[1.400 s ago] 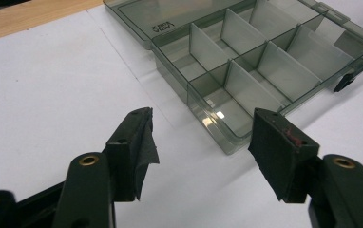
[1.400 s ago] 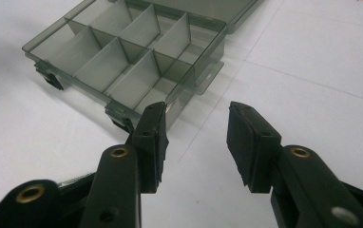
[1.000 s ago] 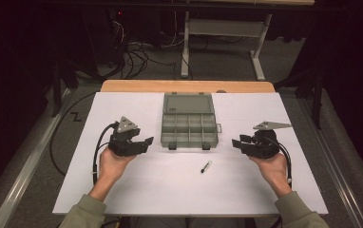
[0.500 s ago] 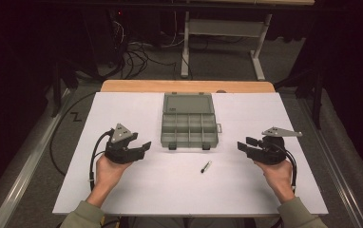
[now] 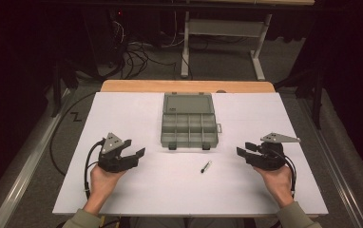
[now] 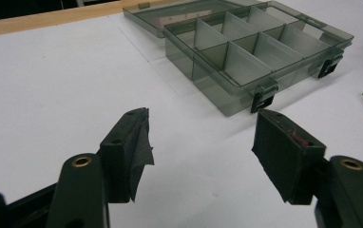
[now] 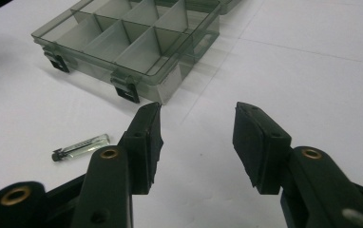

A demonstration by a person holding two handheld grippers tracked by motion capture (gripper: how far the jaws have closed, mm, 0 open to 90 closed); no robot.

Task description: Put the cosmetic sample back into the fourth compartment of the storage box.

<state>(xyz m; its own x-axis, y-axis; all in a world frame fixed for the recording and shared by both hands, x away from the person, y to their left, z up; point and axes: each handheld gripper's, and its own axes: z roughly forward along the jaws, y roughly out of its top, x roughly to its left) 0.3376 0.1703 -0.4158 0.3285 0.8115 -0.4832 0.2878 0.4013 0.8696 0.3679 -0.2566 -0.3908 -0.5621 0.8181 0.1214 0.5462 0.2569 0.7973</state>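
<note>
Both tongs we hold apart and empty: left gripper (image 5: 133, 151) and right gripper (image 5: 246, 152) flank the small vial (image 5: 205, 166), near the open box (image 5: 189, 124).

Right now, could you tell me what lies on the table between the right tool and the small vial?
Nothing: in the high view, bare white table separates the open right tool from the vial.

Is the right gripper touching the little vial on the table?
Apart. In the high view, bare white table lies between the right gripper and the vial; the jaws stand open, holding nothing.
</note>
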